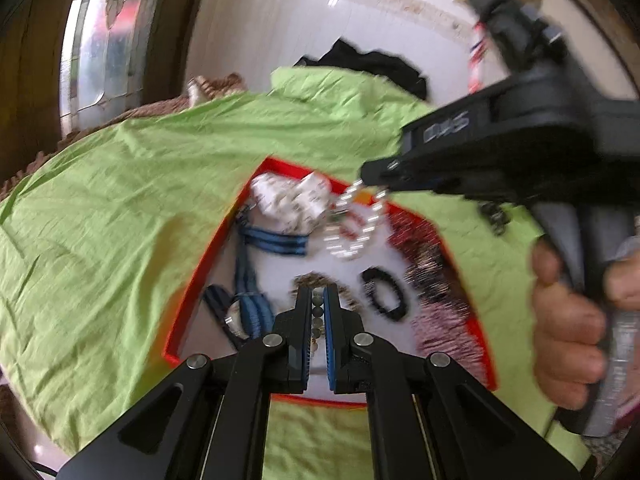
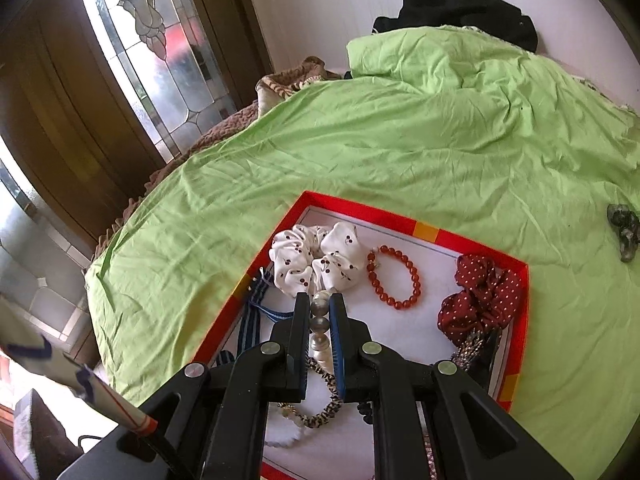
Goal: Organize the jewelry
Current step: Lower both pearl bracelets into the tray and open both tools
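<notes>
Right gripper (image 2: 320, 304) is pinching a pearl bead bracelet (image 1: 356, 224), dangling it over the red-rimmed tray (image 2: 400, 208) on the green sheet (image 2: 400, 128). Left gripper (image 1: 318, 300) is clamping a grey bead strand (image 1: 317, 312) running lengthwise between its jaws, low in the tray.

My view takes in a rumpled lime-green bedsheet (image 2: 400, 140), a brown fuzzy blanket (image 2: 224, 128) at its edge, a leaded-glass window (image 2: 160, 52) glowing with daylight, dark wood framing, a white wall (image 2: 320, 0); black clothing (image 2: 460, 12) heaped beyond
</notes>
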A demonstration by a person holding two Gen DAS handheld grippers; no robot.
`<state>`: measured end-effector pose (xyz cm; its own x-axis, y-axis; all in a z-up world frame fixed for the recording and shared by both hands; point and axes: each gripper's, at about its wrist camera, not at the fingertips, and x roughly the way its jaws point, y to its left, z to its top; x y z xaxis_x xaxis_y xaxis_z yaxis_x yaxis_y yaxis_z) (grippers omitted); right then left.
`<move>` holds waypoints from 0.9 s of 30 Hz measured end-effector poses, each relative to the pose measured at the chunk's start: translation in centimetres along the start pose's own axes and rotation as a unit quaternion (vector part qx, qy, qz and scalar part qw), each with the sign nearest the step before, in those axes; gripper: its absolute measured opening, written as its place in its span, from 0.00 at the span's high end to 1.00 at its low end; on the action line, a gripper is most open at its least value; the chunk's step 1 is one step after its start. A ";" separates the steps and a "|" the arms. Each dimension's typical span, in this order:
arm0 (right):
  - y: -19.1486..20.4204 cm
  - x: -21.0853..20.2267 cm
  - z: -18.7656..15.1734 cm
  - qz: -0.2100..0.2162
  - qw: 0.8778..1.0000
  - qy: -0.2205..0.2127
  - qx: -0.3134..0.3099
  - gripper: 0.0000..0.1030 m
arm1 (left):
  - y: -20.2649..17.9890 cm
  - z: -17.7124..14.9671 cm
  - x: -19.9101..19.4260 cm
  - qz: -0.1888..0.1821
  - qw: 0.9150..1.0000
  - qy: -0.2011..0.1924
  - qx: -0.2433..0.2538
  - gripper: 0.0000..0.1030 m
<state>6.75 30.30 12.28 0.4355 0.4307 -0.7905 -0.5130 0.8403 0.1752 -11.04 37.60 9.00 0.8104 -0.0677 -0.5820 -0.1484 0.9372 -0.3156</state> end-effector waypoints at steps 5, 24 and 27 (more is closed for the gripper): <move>-0.3 0.4 -0.2 0.000 1.000 0.007 0.003 0.90 | 0.0 0.1 -0.2 0.001 1.000 -0.005 -0.006 0.95; -2.0 4.5 -1.7 -0.021 0.999 0.046 0.009 0.90 | 2.6 0.3 0.7 -0.015 0.997 0.027 -0.064 0.95; -3.4 5.3 -1.8 -0.038 0.998 0.053 0.020 0.90 | 2.7 0.3 0.7 -0.019 0.997 0.025 -0.064 0.95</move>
<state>9.46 29.09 6.46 0.3912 0.3292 -0.8594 -0.4506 0.8828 0.1330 -10.65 40.16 7.98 0.7880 -0.1228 -0.6034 -0.1918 0.8822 -0.4301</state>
